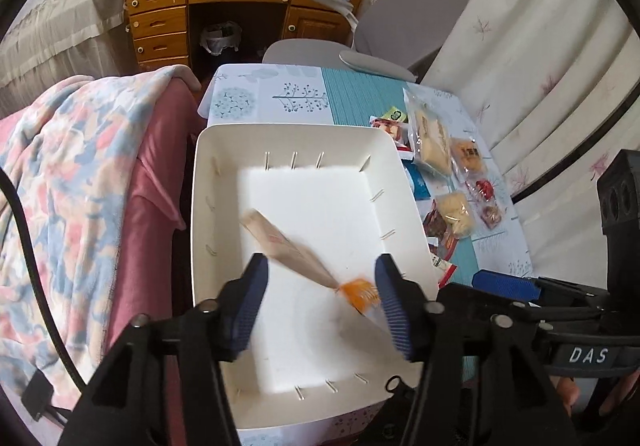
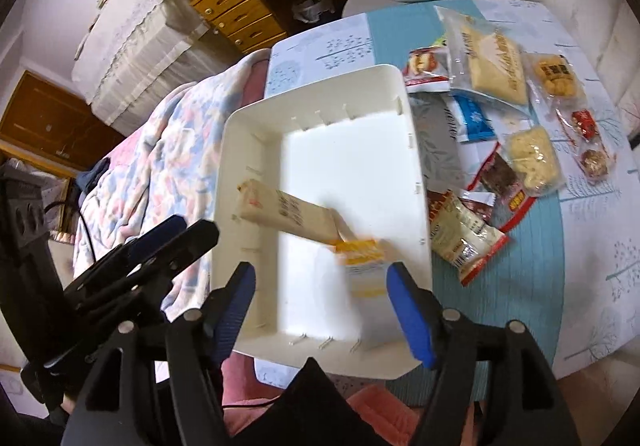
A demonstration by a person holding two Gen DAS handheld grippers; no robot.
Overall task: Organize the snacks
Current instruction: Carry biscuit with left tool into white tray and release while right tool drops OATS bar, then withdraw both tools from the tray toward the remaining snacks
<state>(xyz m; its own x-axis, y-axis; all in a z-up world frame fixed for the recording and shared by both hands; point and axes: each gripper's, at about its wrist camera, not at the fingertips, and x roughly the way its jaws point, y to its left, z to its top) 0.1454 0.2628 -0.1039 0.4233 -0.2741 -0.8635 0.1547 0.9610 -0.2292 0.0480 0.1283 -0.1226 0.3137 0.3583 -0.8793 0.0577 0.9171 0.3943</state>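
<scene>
One white bin [image 1: 208,182] stands on the table [image 1: 352,94], at its left edge. Two snack packs lie in it: a long beige bar [image 1: 280,242] angled across the floor, blurred, and an orange-and-white pack [image 2: 362,258] at the bar's near end, also blurred. About ten more snacks [image 2: 500,58] lie loose on the cloth right of the bin, some overlapping.

Left gripper [image 1: 320,298]: jaws spread above the bin, nothing pinched. Right gripper [image 2: 320,306]: jaws spread above the bin's near end, pads clear of the orange-and-white pack.
</scene>
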